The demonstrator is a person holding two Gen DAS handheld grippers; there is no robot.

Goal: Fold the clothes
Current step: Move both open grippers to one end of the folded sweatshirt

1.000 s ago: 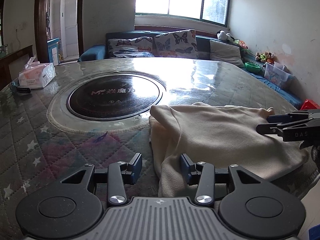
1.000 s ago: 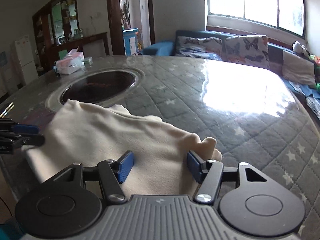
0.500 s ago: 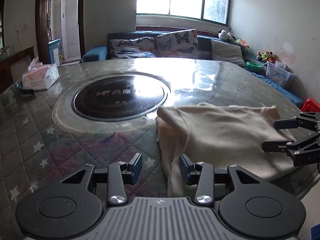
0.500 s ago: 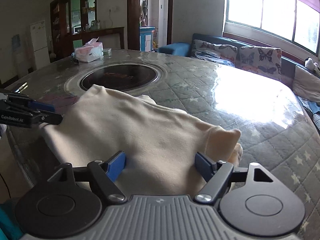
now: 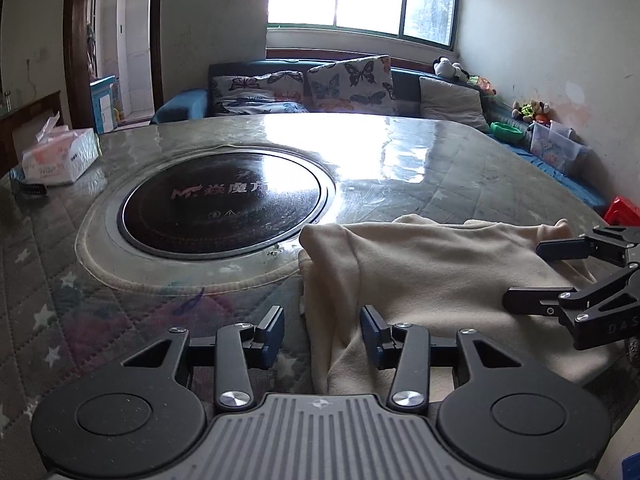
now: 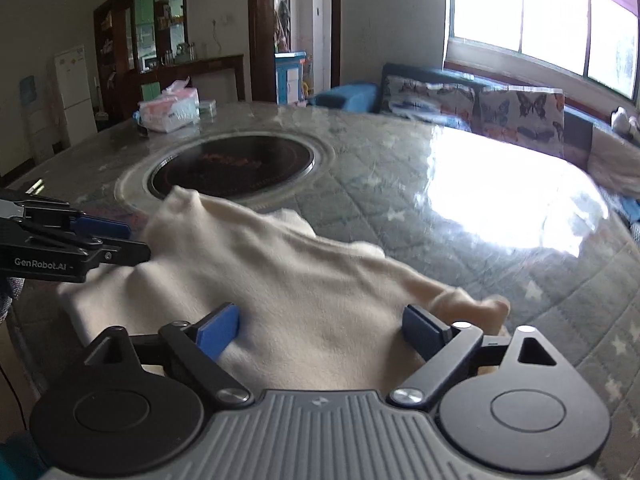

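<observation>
A cream garment (image 5: 432, 280) lies folded on the quilted table (image 5: 120, 300) near its front edge, in front of the black round cooktop (image 5: 224, 200). My left gripper (image 5: 322, 334) is half open at the garment's left edge, and a loose fold lies between its fingers without being pressed. My right gripper (image 6: 322, 330) hovers over the garment's (image 6: 304, 288) right part with its jaws opening wide, the cloth under them and neither pad pressing on it. Each gripper shows in the other's view: the right gripper (image 5: 532, 276) at the right edge, the left gripper (image 6: 132, 240) at the left edge.
A tissue pack (image 5: 56, 154) sits at the table's far left. Behind the table is a sofa with butterfly cushions (image 5: 348, 84), with toys and a plastic box (image 5: 556, 148) along the right wall. A red stool (image 5: 620, 210) stands by the table's right side.
The right gripper's jaws have spread much wider over the garment, whose right corner now lies slack on the table. The left gripper's jaws stayed the same.
</observation>
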